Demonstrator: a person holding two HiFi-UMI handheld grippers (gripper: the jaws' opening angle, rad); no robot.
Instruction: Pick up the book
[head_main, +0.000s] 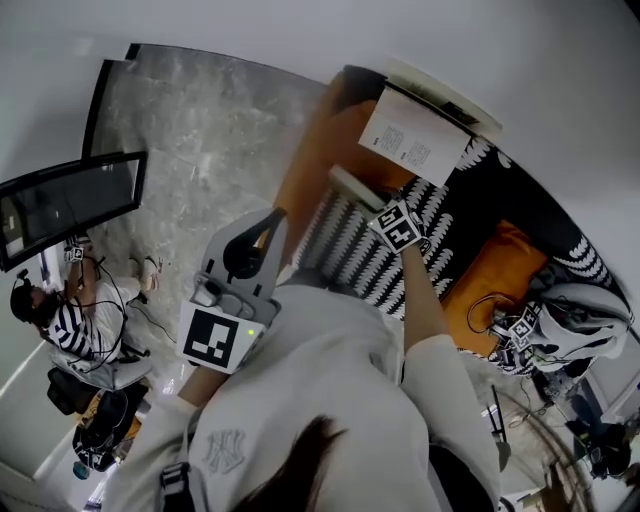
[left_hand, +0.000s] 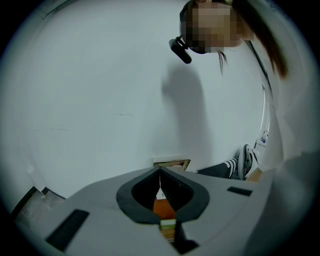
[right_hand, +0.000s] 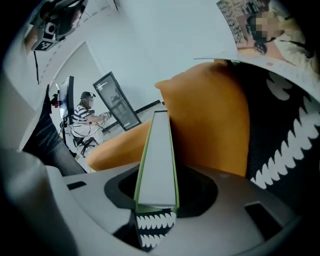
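The right hand-held gripper (head_main: 375, 205) is clamped on a slim green-covered book (right_hand: 157, 160). The book stands edge-on between its jaws, in front of the orange cushion (right_hand: 215, 120) near the far left corner of the worktop (head_main: 345, 250), which is draped in black cloth with a white leaf print. An open magazine (head_main: 420, 135) leans at the far edge. The left hand-held gripper (left_hand: 160, 171) has its jaws pressed together on nothing, beside the worktop's left edge above the grey floor (head_main: 190, 150).

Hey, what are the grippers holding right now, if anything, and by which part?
The right gripper holds the green-covered book by one end, jaws clamped on both covers. The left gripper holds nothing, its jaws together.
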